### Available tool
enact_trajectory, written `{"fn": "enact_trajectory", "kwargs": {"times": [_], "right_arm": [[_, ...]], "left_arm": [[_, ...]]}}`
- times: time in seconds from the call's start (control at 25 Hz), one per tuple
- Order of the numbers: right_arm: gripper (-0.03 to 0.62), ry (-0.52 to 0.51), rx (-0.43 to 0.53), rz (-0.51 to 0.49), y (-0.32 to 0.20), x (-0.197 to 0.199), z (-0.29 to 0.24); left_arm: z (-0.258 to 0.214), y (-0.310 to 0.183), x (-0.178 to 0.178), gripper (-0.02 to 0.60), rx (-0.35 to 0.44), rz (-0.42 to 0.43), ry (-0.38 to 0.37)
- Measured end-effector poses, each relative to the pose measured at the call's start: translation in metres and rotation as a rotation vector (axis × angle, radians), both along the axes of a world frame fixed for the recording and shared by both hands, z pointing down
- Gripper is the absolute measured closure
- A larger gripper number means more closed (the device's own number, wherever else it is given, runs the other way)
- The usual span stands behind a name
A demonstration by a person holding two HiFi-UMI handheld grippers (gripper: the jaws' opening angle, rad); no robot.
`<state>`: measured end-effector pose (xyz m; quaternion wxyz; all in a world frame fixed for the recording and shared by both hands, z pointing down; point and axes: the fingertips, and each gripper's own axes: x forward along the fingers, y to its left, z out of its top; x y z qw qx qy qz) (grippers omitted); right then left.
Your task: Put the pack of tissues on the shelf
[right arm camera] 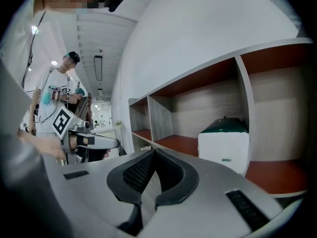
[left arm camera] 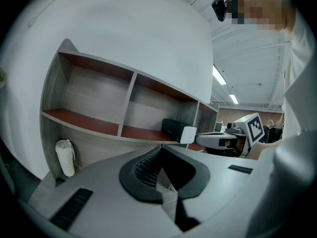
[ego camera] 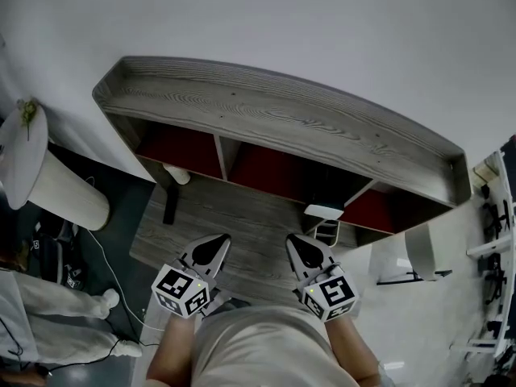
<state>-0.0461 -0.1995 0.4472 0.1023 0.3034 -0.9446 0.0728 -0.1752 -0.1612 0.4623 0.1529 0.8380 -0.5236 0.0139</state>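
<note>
The pack of tissues [ego camera: 324, 212], white with a dark green top, lies on the red board of the grey wooden shelf [ego camera: 282, 115], in its right-hand compartment. The left gripper view shows the pack [left arm camera: 179, 131] past the middle divider, and the right gripper view shows the pack [right arm camera: 224, 143] close ahead. My left gripper [ego camera: 211, 250] and right gripper [ego camera: 303, 250] are held side by side low in front of the shelf, near the person's body. Both are shut with nothing between their jaws. Each appears in the other's view: the right gripper [left arm camera: 233, 139], the left gripper [right arm camera: 88, 141].
A white roll [left arm camera: 65, 157] stands under the shelf's left end, also visible in the head view as the roll [ego camera: 178, 174]. A white round table [ego camera: 24, 147] and cables lie at the left. A metal rack [ego camera: 493, 248] stands at the right. Another person [right arm camera: 62, 98] stands far behind.
</note>
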Motion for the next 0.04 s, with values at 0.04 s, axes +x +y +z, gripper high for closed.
{"fn": "enact_trajectory", "kwargs": {"times": [0.04], "right_arm": [[0.566,0.000,0.001,-0.001,0.0004,0.0001,-0.0005]], "left_arm": [[0.0004,-0.0001,0.0004,0.566,-0.002,0.001,0.001]]}}
